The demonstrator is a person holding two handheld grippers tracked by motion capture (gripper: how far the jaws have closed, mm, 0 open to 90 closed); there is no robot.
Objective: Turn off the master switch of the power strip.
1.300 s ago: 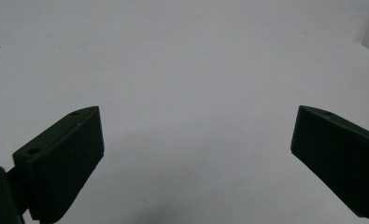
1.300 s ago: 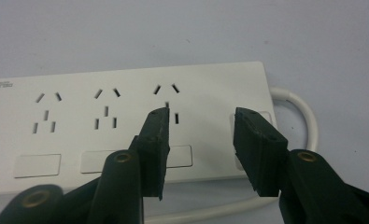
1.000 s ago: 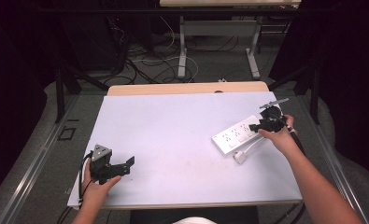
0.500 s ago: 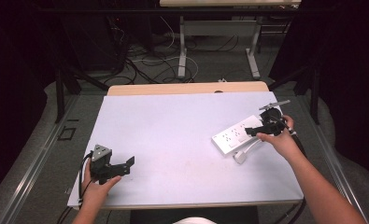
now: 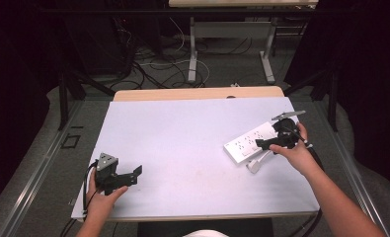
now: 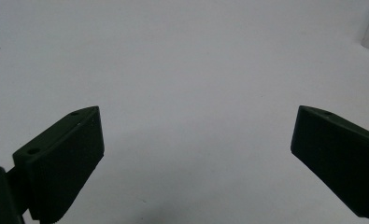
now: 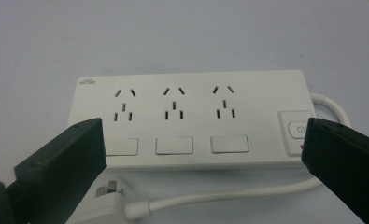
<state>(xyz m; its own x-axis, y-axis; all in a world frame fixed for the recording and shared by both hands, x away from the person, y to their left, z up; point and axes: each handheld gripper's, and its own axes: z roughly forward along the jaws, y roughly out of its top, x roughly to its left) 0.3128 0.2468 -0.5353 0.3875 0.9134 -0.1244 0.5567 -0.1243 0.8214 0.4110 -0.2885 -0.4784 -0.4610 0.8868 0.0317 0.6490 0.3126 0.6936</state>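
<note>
The room was dark around a pale table (image 5: 182,148). Beyond it, cables (image 5: 158,61) lay tangled on grey floor (image 5: 49,158) under a second desk (image 5: 232,24).

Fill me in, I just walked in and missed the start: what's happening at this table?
A person holds a claw in each hand at a white table. The right claw is open and poised over a white power strip near the table's right side, jaws straddling it without touching. The strip's plug lies unplugged on the near side of the strip, its cord looping round the switch end. The left claw, also open, hovers over bare table at the near left corner, holding nothing.
</note>
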